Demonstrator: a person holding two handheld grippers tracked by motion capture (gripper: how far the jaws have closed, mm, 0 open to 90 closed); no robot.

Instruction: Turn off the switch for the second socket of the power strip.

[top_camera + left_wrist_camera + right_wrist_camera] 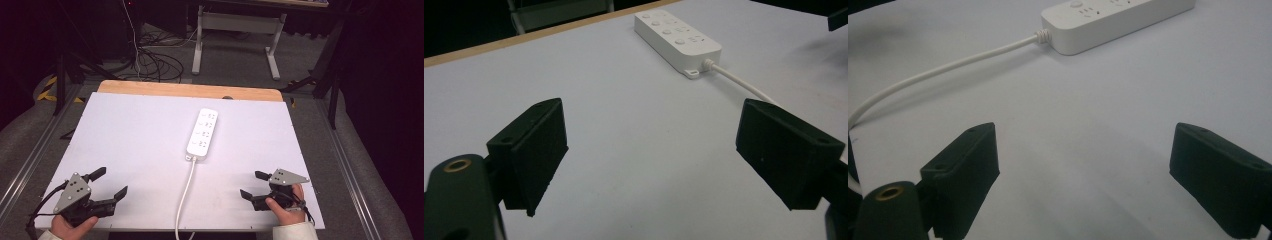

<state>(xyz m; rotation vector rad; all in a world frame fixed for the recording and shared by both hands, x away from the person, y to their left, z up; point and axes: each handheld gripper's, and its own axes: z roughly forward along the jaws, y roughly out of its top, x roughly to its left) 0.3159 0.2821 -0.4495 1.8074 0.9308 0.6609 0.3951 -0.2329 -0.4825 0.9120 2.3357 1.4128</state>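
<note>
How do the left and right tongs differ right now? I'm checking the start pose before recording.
The left tongs sit near the table's front left corner; the right tongs sit near its front right. The left tongs point right, toward the white cord; the right tongs point left toward it. The left tongs' grey plate looks more tilted than the right's. Both are open, hold nothing, are held by a hand, and stay short of the power strip.

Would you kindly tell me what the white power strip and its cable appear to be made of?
The white rectangular power strip looks like hard moulded plastic: smooth faces, rounded edges, faint sheen. Its white cable seems flexible rubbery or PVC sheathing, judging by its soft curve, though that's uncertain.
</note>
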